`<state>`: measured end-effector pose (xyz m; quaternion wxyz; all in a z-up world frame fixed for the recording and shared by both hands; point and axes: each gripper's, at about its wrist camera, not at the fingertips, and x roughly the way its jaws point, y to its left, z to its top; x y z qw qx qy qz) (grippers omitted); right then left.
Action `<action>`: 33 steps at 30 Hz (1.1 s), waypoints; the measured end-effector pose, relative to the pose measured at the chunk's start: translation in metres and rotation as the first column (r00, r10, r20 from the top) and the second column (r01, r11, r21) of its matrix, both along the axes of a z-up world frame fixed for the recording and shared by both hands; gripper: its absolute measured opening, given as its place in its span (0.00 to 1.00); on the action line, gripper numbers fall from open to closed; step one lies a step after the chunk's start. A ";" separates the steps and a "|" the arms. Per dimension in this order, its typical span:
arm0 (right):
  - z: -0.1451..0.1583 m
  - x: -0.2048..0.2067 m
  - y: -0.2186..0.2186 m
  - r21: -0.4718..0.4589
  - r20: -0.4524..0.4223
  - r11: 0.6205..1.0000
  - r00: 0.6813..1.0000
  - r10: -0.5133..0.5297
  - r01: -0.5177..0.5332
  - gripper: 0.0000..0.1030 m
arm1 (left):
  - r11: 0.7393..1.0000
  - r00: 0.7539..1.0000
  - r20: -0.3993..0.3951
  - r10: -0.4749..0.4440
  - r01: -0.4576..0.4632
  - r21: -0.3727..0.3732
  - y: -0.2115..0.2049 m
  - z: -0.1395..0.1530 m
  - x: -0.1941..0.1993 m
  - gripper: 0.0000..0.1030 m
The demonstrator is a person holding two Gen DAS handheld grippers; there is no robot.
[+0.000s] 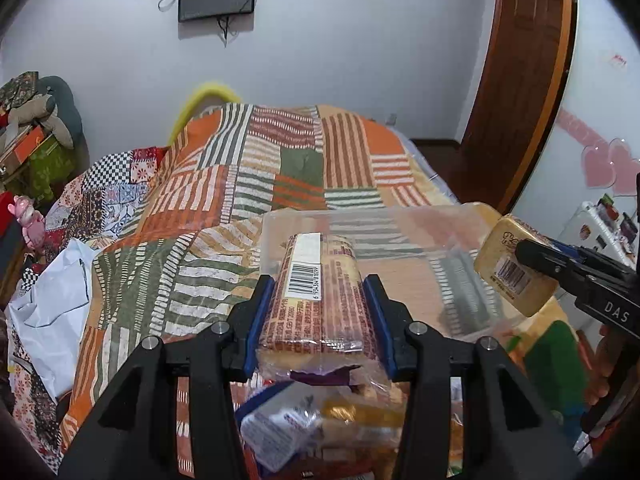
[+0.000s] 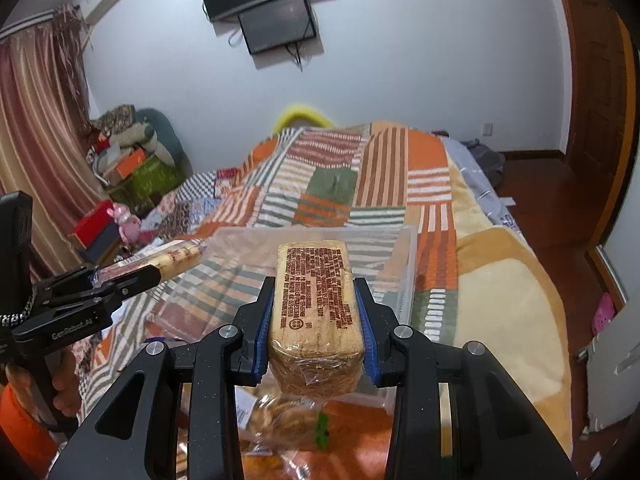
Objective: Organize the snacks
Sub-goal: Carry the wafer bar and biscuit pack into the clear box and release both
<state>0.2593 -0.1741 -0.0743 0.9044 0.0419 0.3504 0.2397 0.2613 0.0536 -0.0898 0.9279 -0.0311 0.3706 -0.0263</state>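
Left wrist view, nearest: loose snack bags heaped below the jaws, on the near side of the clear bin, apparently waiting to be sorted.
Left gripper: clamped narrow on a wrapped cake pack, blue pads pressing both long sides; long axis pointing at the bin, probably so it slides in lengthwise.
Left pack, look: clear film over pale yellow slices, red-brown print, white barcode strip on top, crumpled seal at the near end.
Right gripper: closed narrow on a second cake pack, held the same way, aimed over the bin's near rim.
Right pack, look: golden block, dense brown text and a round mark on top, film bunched underneath.
Clear bin: just beyond both packs, on the striped patchwork bedspread; looks empty, see-through walls showing the stripes.
Stage, judged: both packs in the air, short of the bin, neither placed yet.
Beyond the bin: bed running back to a white wall with a dark screen.
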 end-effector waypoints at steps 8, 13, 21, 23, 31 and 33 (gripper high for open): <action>-0.022 0.027 0.011 -0.056 -0.096 0.998 0.995 0.016 -0.021 0.32 | 1.000 0.994 -0.107 0.021 -0.022 -0.008 0.006 -0.032 0.038 0.44; -0.032 0.032 0.021 -0.100 -0.128 0.994 0.991 0.029 -0.042 0.32 | 0.999 0.987 -0.156 0.031 -0.032 -0.005 0.005 -0.045 0.051 0.44; -0.043 0.034 0.028 -0.147 -0.163 0.985 0.985 0.063 -0.087 0.34 | 1.000 0.981 -0.193 0.012 -0.009 0.015 -0.001 -0.054 0.053 0.47; -0.040 0.030 0.027 -0.149 -0.151 0.985 0.987 0.062 -0.084 0.34 | 1.000 0.982 -0.190 0.005 -0.002 0.018 -0.002 -0.052 0.050 0.49; -0.017 0.011 0.012 -0.127 -0.093 0.990 0.994 0.054 -0.065 0.37 | 0.999 0.996 -0.091 -0.006 0.010 0.043 -0.007 -0.016 0.011 0.66; -0.011 0.003 0.007 -0.126 -0.074 0.990 0.996 0.052 -0.061 0.40 | 0.999 0.998 -0.063 -0.010 0.013 0.047 -0.009 -0.006 -0.003 0.70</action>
